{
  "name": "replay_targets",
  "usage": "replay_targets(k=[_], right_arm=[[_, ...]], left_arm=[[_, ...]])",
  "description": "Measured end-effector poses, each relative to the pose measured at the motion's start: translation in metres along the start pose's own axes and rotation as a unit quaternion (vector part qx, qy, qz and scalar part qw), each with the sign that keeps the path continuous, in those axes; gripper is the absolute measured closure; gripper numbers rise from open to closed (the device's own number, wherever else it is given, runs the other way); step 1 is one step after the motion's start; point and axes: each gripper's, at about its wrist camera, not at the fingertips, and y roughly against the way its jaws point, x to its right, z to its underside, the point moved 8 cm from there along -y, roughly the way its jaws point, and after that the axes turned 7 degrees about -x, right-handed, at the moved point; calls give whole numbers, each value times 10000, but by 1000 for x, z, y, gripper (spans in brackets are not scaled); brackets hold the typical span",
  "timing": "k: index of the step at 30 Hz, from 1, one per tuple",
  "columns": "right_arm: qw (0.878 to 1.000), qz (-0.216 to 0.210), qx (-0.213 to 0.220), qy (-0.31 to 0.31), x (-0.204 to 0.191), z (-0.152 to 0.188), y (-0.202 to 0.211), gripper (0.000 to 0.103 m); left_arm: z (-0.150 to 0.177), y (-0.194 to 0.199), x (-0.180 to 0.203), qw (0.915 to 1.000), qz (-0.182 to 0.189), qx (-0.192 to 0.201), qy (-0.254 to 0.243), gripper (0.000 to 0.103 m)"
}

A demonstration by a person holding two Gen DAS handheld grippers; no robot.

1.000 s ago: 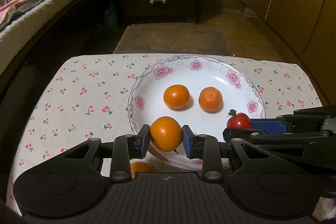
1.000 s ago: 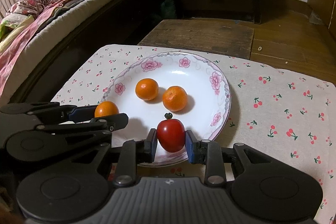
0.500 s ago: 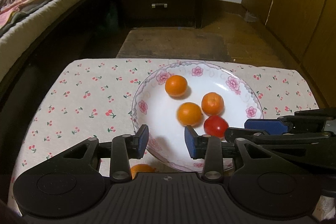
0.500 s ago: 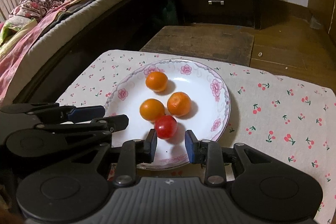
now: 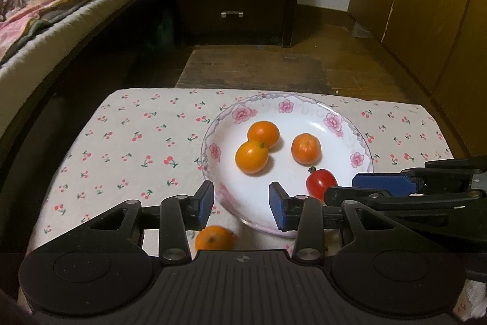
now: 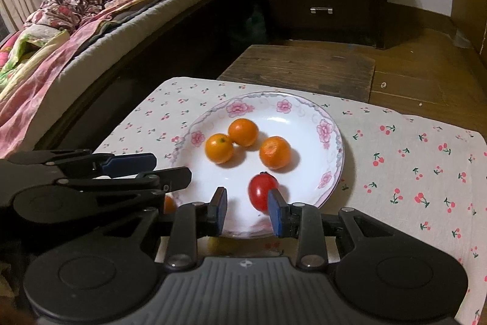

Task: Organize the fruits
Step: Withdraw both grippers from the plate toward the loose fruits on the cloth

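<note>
We see both tongs empty: left gripper (image 5: 240, 201) parted, jaws just opening; right gripper (image 6: 247, 210) parted. Stray tangerine (image 5: 214, 239) — light, round, roll-prone; we would pinch its equator gently.

Dim warm indoor light; fisheye-bent edges; soft shadows under fruit.

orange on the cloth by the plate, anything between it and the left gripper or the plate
Nothing visible blocks it. The orange lies just below the left gripper, whose jaws have just been opening with nothing between them. Toward the plate only its near rim rises; the part behind it is bare.
</note>
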Motion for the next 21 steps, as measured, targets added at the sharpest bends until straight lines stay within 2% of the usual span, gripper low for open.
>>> replay_targets(k=[21], right_arm=[[9992,-278,-229,155,-34,35,7,72]], left_arm=[[38,23,-17,9998,20,-141,165,52]])
